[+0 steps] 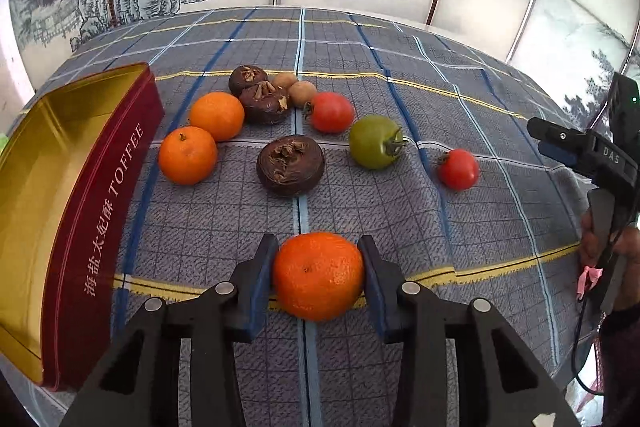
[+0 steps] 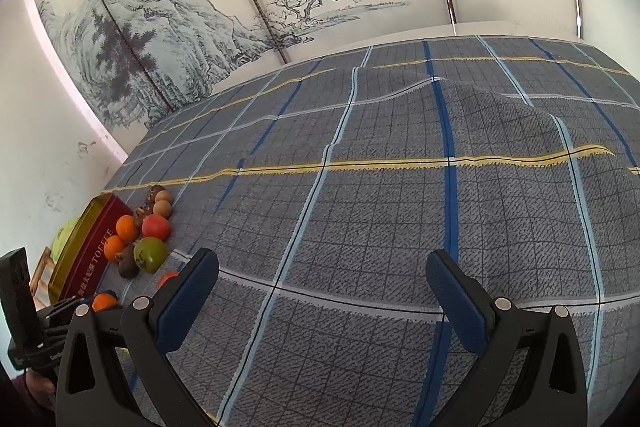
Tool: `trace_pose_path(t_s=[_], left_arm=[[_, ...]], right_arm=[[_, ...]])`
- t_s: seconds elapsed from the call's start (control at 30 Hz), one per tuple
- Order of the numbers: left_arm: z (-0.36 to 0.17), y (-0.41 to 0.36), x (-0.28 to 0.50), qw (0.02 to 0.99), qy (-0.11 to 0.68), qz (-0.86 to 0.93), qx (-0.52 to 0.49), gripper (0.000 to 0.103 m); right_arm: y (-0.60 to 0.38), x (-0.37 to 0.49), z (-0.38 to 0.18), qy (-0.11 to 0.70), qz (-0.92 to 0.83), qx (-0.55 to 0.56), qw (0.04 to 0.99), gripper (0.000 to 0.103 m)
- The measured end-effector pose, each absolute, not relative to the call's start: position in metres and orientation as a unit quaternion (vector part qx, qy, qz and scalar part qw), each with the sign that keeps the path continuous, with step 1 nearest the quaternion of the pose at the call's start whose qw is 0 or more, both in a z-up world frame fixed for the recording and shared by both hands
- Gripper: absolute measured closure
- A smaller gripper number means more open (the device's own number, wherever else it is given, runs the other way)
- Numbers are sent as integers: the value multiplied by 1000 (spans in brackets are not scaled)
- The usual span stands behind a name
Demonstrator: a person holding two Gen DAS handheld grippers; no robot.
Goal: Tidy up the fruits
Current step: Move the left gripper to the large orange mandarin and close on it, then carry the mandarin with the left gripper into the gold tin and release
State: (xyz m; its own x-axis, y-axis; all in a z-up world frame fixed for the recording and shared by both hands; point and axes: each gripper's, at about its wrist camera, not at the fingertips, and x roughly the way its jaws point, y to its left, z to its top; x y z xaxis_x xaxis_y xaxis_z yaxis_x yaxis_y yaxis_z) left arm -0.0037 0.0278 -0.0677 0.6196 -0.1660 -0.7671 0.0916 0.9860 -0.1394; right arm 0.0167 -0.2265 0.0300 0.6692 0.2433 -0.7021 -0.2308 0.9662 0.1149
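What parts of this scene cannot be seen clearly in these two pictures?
- Left wrist view: the toffee tin is cut off by the left edge, so part of its inside is unseen.
- Left wrist view: the underside of the orange held in the left gripper faces away, so whether it touches the cloth is unclear.
- Right wrist view: one red tomato is mostly hidden behind a finger of the open right gripper.
- Right wrist view: the green round object behind the tin cannot be identified.

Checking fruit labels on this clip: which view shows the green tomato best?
The left wrist view. There the green tomato sits near mid-frame, large and unobstructed, stem pointing right, between two red tomatoes. In the right wrist view the same tomato is small and distorted at the far left edge, crowded among the other fruit beside the toffee tin.
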Motion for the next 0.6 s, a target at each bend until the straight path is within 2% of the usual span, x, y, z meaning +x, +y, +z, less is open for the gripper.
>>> trace_pose_path(t_s=[0.2,0.6], left_arm=[[-59,41,-10,900,425,-62,-71,67],[-20,70,-9,917,395,6,-43,66]], right_arm=[[-228,19,29,389,125,12,912,0],[-228,22,26,403,114,11,908,0]])
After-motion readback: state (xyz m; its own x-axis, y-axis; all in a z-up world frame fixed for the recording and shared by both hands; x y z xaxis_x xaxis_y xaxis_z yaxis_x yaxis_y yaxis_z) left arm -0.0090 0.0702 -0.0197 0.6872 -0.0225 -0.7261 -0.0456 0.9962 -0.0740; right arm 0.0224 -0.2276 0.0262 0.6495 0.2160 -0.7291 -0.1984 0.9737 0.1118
